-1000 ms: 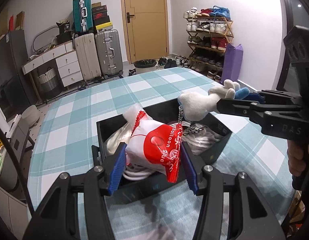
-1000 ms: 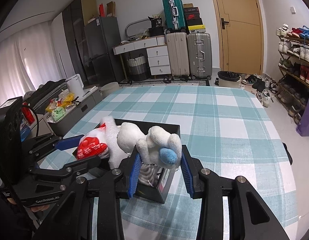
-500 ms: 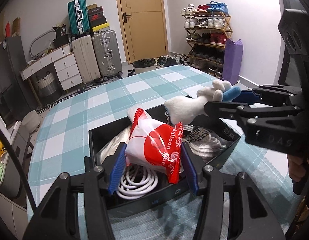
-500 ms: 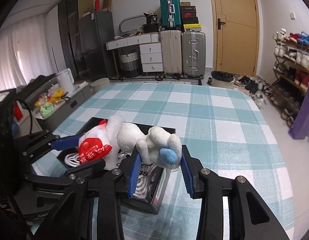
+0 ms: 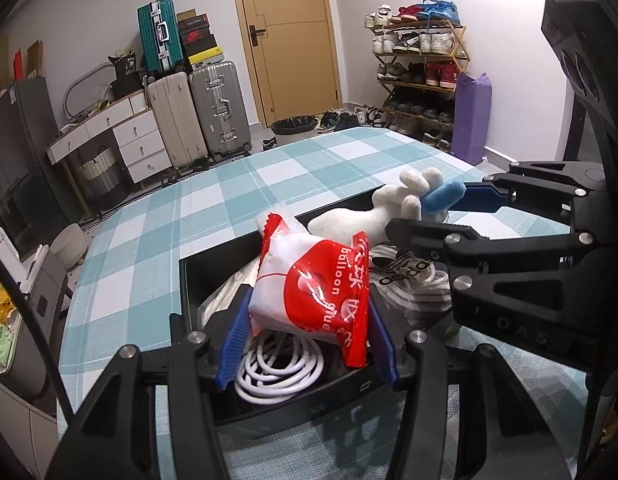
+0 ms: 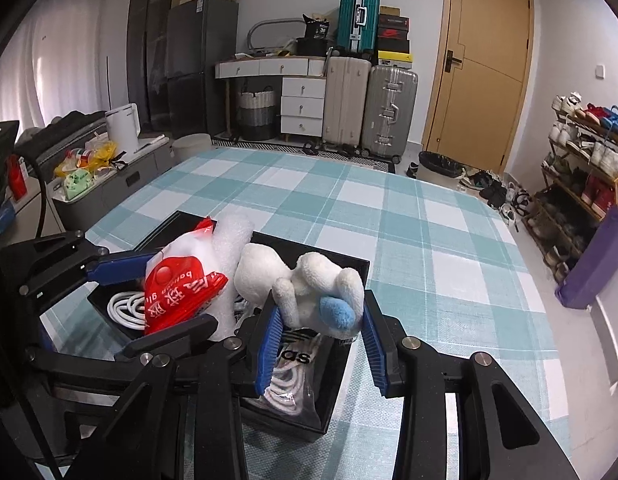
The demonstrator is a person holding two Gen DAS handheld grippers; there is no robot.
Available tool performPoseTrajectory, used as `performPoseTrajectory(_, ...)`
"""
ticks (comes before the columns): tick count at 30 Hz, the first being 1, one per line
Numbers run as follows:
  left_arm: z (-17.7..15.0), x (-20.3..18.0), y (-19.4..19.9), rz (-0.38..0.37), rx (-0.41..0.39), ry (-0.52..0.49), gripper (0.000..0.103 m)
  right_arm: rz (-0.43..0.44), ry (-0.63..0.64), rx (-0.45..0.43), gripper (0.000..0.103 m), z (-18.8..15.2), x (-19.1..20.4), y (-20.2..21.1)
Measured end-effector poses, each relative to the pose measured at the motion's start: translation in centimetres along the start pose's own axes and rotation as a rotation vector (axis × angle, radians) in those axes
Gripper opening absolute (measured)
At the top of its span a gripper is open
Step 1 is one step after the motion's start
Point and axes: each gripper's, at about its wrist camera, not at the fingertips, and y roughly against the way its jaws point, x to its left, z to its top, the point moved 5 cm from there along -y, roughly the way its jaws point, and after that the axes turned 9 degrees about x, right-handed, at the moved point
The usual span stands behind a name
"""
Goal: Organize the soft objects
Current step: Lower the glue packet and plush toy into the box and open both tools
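My left gripper (image 5: 307,320) is shut on a red and white balloon glue packet (image 5: 309,284), held above a black open box (image 5: 269,410) on the checked tablecloth. My right gripper (image 6: 319,324) is shut on a white plush toy with a blue patch (image 6: 309,284), also held over the box (image 6: 333,408). The packet shows in the right wrist view (image 6: 177,288), and the plush in the left wrist view (image 5: 373,212). Inside the box lie a coiled white cable (image 5: 277,364) and a bagged white cord with an adidas label (image 5: 409,280).
The table wears a teal and white checked cloth (image 6: 389,208). Beyond it stand suitcases (image 6: 369,108), a white drawer unit (image 6: 301,104), a door (image 6: 481,64), a shoe rack (image 6: 585,160) and a purple bag (image 6: 593,268). A grey cabinet with clutter (image 6: 89,172) stands left of the table.
Both grippers have drawn back and up over the box, still holding their objects. More of the box's inside, with the white cable coil, now shows below the packet.
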Motion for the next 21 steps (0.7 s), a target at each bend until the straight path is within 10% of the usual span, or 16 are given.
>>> performPoseTrajectory(14, 0.0, 0.4, -0.1, -0.012, -0.007, 0.017, 0.057, 0.051, 0.045, 0.008, 0.048, -0.1, -0.1, -0.1)
performPoseTrajectory(21, -0.1, 0.6, 0.5, -0.033, -0.006, 0.038, 0.076, 0.074, 0.044, -0.047, 0.087, -0.7, -1.0, 2.0)
